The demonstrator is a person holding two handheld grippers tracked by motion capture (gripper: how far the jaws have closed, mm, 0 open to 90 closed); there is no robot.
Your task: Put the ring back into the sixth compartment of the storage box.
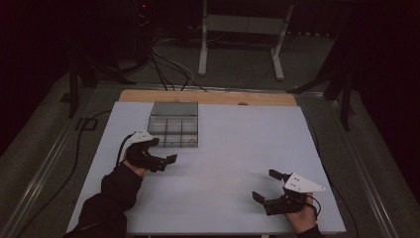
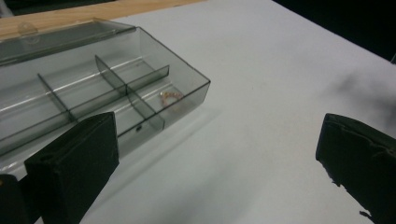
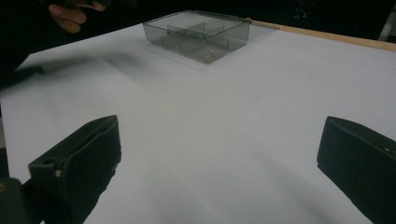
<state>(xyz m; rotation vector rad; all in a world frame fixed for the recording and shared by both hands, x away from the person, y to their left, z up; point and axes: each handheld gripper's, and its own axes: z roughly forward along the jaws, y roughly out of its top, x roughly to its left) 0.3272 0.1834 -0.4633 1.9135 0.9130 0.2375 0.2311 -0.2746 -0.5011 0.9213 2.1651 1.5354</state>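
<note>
- A clear compartment box (image 1: 173, 124) sits far left on the white desk (image 1: 237, 148), a small pinkish ring-like trinket (image 2: 170, 96) inside one near compartment.
- Left gripper (image 1: 161, 151) just beside it, right gripper (image 1: 267, 184) well apart; both jaws wide, empty.
- The trinket looks light, delicate; pinch gently across its rim.

1 box (image 1: 173, 124), 2 grippers, maybe 1 trinket (image 2: 171, 96).

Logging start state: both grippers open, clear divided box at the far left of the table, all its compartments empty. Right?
Not quite. The box isn't empty: the left gripper view shows a small pinkish chain-like item in one corner compartment. The rest holds: left gripper and right gripper both have their fingers spread, and the box sits at the far left of the table.
</note>
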